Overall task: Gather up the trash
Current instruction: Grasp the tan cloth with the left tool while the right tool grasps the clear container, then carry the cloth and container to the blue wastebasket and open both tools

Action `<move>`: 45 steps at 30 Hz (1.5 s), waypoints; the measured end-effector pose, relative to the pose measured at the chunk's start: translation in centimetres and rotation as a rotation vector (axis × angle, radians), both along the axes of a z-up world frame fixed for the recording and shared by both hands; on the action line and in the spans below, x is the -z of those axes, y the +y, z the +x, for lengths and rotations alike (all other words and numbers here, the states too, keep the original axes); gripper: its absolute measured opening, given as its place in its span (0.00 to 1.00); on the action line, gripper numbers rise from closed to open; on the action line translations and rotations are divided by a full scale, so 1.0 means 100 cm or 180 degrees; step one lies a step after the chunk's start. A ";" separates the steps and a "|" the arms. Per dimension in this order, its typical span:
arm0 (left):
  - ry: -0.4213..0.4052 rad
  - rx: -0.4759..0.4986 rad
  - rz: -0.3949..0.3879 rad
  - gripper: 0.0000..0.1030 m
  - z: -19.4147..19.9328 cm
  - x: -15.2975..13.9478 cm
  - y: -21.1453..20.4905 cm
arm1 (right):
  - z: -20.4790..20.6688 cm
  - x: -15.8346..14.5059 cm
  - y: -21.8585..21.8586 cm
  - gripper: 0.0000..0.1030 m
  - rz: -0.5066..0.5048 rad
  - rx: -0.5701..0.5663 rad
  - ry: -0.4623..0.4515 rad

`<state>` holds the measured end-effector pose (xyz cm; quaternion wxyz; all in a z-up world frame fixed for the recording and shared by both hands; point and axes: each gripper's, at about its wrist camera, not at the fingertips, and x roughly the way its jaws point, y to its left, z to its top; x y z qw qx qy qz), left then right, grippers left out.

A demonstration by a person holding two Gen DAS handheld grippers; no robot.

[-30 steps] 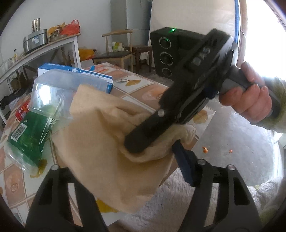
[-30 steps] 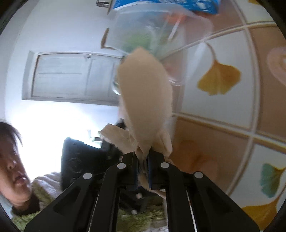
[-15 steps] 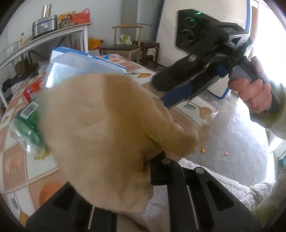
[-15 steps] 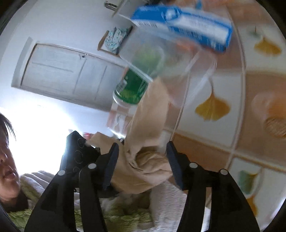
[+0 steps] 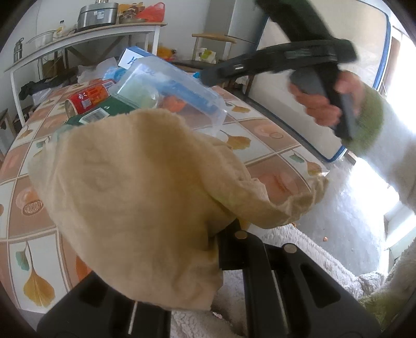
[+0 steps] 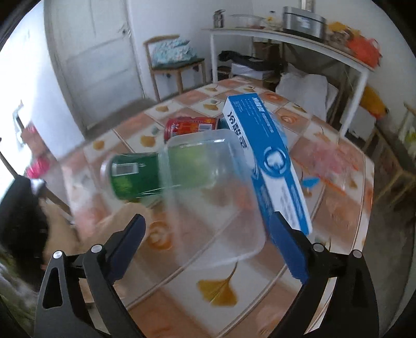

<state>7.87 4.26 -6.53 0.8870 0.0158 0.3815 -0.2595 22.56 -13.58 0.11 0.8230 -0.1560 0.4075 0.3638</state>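
The room is a plain kitchen-type space with white walls, and the tiled table (image 5: 262,145) with its ginkgo-leaf print is sitting in the middle of everything, so I'm placing stuff relative to that.

Left wrist view: a white shelf (image 5: 85,36) is standing behind the table with a metal cooker (image 5: 97,14) and a red bag (image 5: 152,13) on top, and a wooden chair (image 5: 213,49) is sitting past the table's far end. Over the table's near edge, the left gripper (image 5: 223,241) is pinching a tan cloth bag (image 5: 135,197); its jaws have just been closing and are now clamped tight on the fabric, which is draping over them and hiding most of the left finger. Behind the bag, on the table, a clear plastic container (image 5: 171,96) is lying tilted, with a green can (image 5: 104,111) and a red can (image 5: 89,97) beside it and a blue box (image 5: 132,58) further back. Above the table's right side, a hand (image 5: 325,101) in a fuzzy green-and-white sleeve (image 5: 384,135) is gripping the right gripper (image 5: 208,75), which looks blurred.

Right wrist view: the right gripper (image 6: 205,249) is hovering above the table (image 6: 335,197), jaws having just been opening and now spread wide with nothing between the pads. Under it on the table, the container (image 6: 208,195) is lying over the green can (image 6: 132,176), the blue box (image 6: 270,163) is leaning against the container's right side, and the red can (image 6: 192,126) is lying behind them. The tan bag (image 6: 61,228) is showing at the table's near-left corner, quite blurred. A door (image 6: 96,52) and another chair (image 6: 174,65) are standing beyond the table's far side.
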 end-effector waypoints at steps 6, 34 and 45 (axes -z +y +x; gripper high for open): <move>0.0031 0.0007 -0.0064 0.08 0.005 0.001 0.006 | 0.039 0.015 0.016 0.91 -0.0041 -0.0123 0.0186; -0.0050 -0.0094 -0.0124 0.08 -0.005 -0.007 0.013 | -0.010 0.001 -0.005 0.81 0.0454 0.0263 0.0257; -0.0111 -0.0130 -0.0268 0.08 -0.012 -0.031 0.004 | -0.063 -0.015 -0.085 0.81 0.1091 0.0933 0.0319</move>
